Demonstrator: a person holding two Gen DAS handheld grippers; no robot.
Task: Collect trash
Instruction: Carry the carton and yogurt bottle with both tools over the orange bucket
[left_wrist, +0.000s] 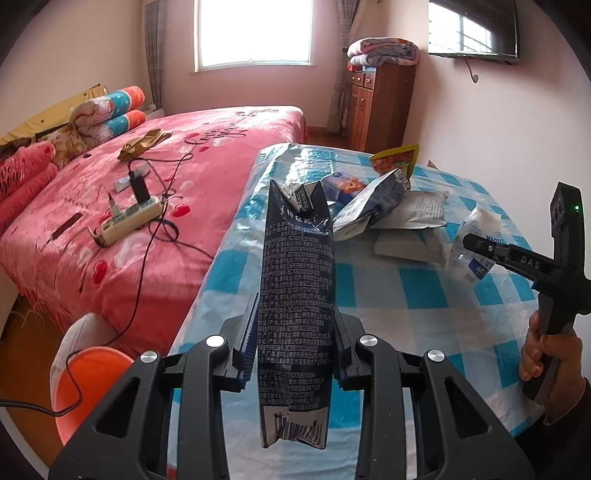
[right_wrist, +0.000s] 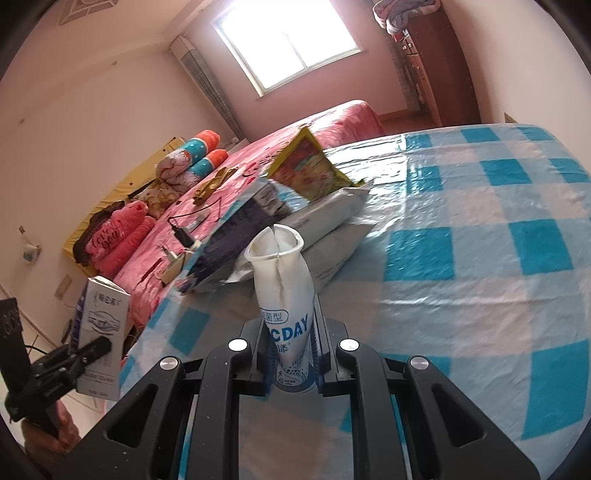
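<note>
**Both grippers loaded over the checked table**

Blue-and-white checked plastic covers the table (left_wrist: 388, 295), which stands beside a pink bed (left_wrist: 147, 221). Over its near edge, the left gripper (left_wrist: 295, 339) has its fingers pressed against a flattened dark-blue milk carton (left_wrist: 295, 288). At the right, the right gripper (right_wrist: 291, 354) pinches a squashed white yogurt bottle (right_wrist: 280, 288) marked "C DAY". More wrappers lie piled on the table, among them a yellow snack bag (right_wrist: 314, 173). An orange bin (left_wrist: 88, 384) sits on the floor.
</note>
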